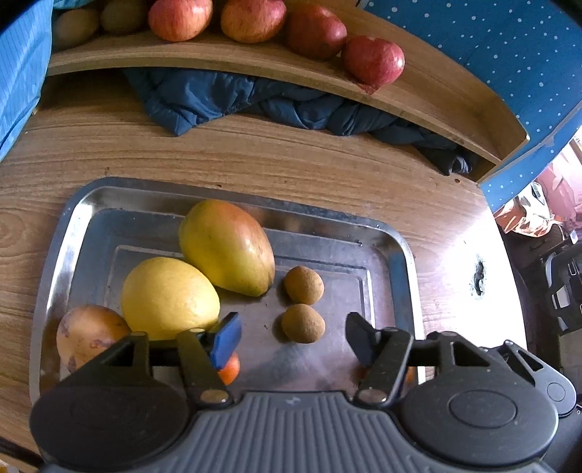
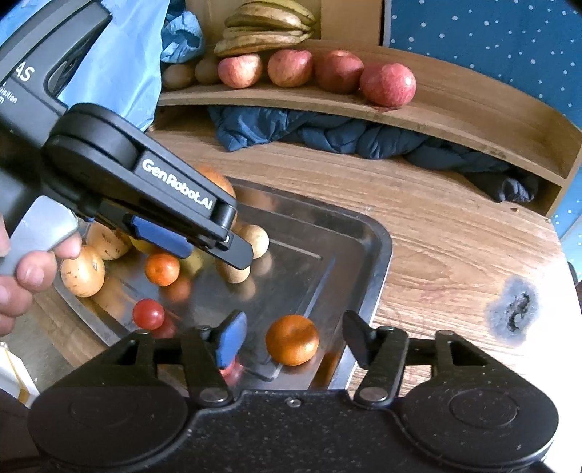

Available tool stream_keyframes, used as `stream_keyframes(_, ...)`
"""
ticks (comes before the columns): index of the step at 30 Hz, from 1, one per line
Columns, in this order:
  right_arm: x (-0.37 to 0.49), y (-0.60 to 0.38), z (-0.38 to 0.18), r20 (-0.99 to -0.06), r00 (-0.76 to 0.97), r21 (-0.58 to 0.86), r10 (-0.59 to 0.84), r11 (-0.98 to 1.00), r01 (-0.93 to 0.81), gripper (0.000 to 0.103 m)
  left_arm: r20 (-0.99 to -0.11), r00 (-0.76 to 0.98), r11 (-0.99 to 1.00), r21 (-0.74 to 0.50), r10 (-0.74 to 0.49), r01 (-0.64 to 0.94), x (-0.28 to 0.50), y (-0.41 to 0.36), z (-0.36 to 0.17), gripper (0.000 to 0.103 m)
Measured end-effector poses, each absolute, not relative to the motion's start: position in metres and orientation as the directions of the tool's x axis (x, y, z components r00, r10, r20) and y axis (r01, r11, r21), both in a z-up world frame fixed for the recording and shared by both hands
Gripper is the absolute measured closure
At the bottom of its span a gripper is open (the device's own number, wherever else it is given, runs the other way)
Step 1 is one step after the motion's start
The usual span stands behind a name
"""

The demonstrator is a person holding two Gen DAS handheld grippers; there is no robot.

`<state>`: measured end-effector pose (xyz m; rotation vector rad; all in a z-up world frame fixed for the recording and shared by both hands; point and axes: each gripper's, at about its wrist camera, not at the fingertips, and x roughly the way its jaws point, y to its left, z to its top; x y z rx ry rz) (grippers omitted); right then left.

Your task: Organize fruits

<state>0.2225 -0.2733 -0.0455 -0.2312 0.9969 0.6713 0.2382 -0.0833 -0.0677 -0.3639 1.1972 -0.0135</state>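
A steel tray (image 1: 232,193) on the wooden table holds a red-yellow mango (image 1: 227,247), a yellow fruit (image 1: 169,296), a pale round fruit (image 1: 87,334) and two small brown fruits (image 1: 303,284). My left gripper (image 1: 293,340) stands open over the tray, with the nearer brown fruit (image 1: 303,323) just ahead of its fingertips, untouched. In the right wrist view my right gripper (image 2: 294,340) is open around an orange (image 2: 292,344) at the tray's (image 2: 378,254) near corner, pads clear of it. The left gripper (image 2: 207,251) hovers above the brown fruits there. A cherry tomato (image 2: 148,313) and a small orange (image 2: 162,268) lie nearby.
A curved wooden shelf (image 2: 454,109) behind the tray carries red apples (image 2: 387,83), brown fruits and bananas (image 2: 265,29). A dark blue cloth (image 2: 327,134) is bunched under it. The table has a burnt hole (image 2: 516,313) right of the tray. A person's hand (image 2: 22,276) holds the left gripper.
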Motion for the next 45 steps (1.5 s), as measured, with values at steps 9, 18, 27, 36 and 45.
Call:
stream_keyframes(9, 0.218, -0.275, -0.033, -0.826, 0.415, 0.090, 0.381, 0.816, -0.571, 0.014, -0.885, 0.393, 0.938, -0.321, -0.250, -0.128, 0.232, -0.081, -0.053, 0.014)
stream_keyframes(18, 0.207, -0.277, -0.021, -0.812, 0.472, 0.068, 0.343, 0.859, -0.508, 0.007, -0.867, 0.429, 0.942, -0.322, -0.254, -0.093, 0.218, -0.078, -0.039, 0.007)
stream_keyframes(27, 0.194, -0.282, -0.009, -0.785, 0.534, 0.070, 0.314, 0.901, -0.428, 0.002, -0.837, 0.498, 0.950, -0.302, -0.226, -0.076, 0.205, -0.065, -0.024, 0.002)
stream_keyframes(36, 0.183, -0.279, 0.006, -0.759, 0.562, 0.065, 0.329, 0.897, -0.437, 0.001, -0.822, 0.556, 0.961, -0.239, -0.126, -0.137, 0.185, -0.050, -0.013, 0.002)
stream_keyframes(45, 0.172, -0.282, 0.018, -0.725, 0.577, 0.080, 0.376, 0.878, -0.472, 0.001, -0.797, 0.598, 0.962, -0.220, -0.082, -0.161, 0.152, -0.047, 0.000, 0.002)
